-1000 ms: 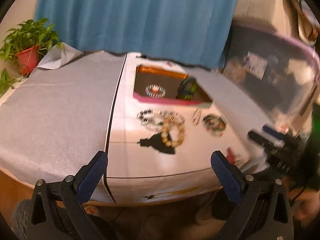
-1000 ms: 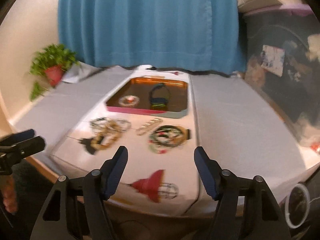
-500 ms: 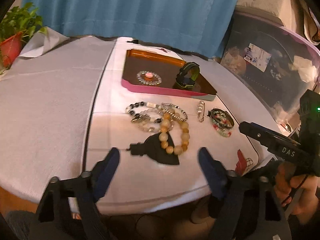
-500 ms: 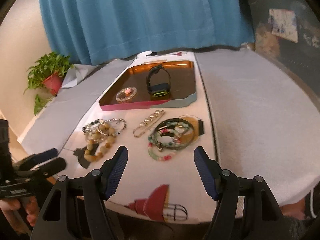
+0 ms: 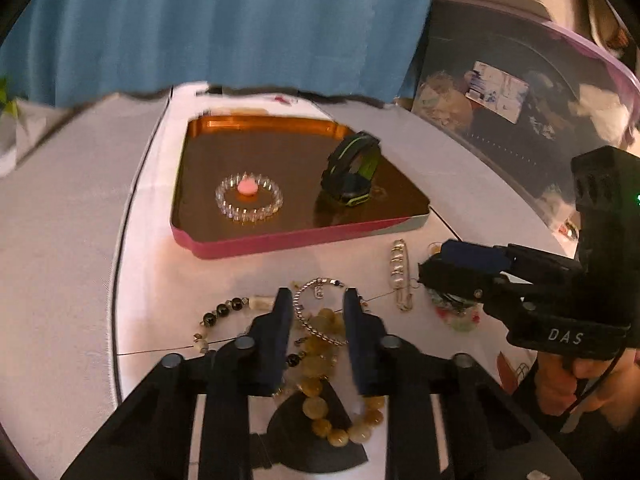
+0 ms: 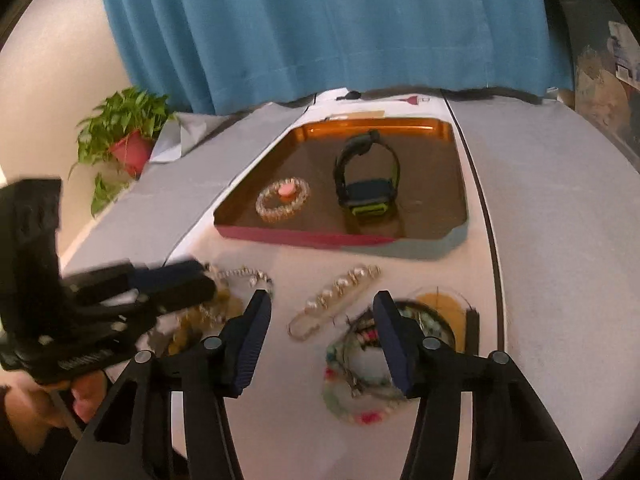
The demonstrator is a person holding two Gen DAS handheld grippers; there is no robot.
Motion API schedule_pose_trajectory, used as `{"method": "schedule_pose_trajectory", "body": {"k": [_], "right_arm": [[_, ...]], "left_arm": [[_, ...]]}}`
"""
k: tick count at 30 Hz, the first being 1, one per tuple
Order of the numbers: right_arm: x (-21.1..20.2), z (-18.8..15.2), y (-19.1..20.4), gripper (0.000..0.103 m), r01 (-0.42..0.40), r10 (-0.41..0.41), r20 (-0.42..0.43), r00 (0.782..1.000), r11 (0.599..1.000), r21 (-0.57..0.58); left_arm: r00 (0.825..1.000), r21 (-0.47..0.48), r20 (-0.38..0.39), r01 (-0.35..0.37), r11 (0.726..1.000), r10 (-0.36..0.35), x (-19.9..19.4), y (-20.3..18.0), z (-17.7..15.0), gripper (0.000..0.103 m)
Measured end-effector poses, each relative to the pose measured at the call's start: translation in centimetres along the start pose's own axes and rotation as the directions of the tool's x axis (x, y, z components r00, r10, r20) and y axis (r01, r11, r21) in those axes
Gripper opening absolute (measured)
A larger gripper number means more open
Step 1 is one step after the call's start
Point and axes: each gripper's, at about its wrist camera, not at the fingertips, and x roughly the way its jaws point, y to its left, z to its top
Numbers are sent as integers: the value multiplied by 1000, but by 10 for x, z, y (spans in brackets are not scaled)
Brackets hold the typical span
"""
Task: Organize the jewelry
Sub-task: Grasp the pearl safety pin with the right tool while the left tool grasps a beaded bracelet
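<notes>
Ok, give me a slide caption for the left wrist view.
Left gripper closing around a silver bead bracelet among bracelets on the cloth, tray beyond.

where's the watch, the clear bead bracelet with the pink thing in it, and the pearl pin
watch [image 6: 366, 174]: right wrist view, on its strap loop, standing in the tray.
clear bead bracelet [image 5: 249, 198]: left wrist view, on its bead ring, flat in the tray.
pearl pin [image 5: 400, 270]: left wrist view, on its pearl row, on the cloth.

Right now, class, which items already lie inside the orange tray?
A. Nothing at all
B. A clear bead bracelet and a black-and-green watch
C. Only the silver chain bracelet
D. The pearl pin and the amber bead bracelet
B: inside the orange tray rest the clear bead bracelet and the black-and-green watch; the other pieces lie on the cloth in front.
</notes>
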Motion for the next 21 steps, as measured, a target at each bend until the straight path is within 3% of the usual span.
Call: {"method": "schedule_pose_trajectory", "body": {"k": [3,5,7,10,14,15,16,17,19,21], "right_arm": [[14,6,4,53,24,-24,-10,1000,1000,-14],[29,7,6,39,72,-74,-53,996,997,-35],[37,7,9,36,127,-133,-73,988,989,-81],[41,7,10,36,125,-132,-84,988,988,-92],[42,6,15,36,153,-165,-83,983,979,-134],[42,6,17,32,156,-169,-82,982,977,-142],[42,6,17,19,156,-168,-79,983,977,-146],[41,5,16,12,143,-154,-75,985,980,-140],[39,5,12,12,121,-130,-75,989,986,-112],[36,5,7,12,112,-119,-73,990,990,-90]], "left_arm": [[999,-33,-37,19,999,-20,16,8,3,17],[999,-32,-39,18,999,-19,19,9,5,17],[999,-32,-37,0,1000,-1,18,9,6,20],[999,-24,-54,-6,1000,5,20,10,6,23],[999,-18,-51,8,1000,-9,21,8,5,10],[999,-17,-45,0,1000,-1,20,7,5,10],[999,-19,-36,-1,1000,0,18,6,4,10],[1000,-34,-26,8,999,-9,16,8,5,10],[996,-105,4,84,991,-84,8,15,6,10],[997,-105,34,76,992,-73,-1,16,6,10]]}}
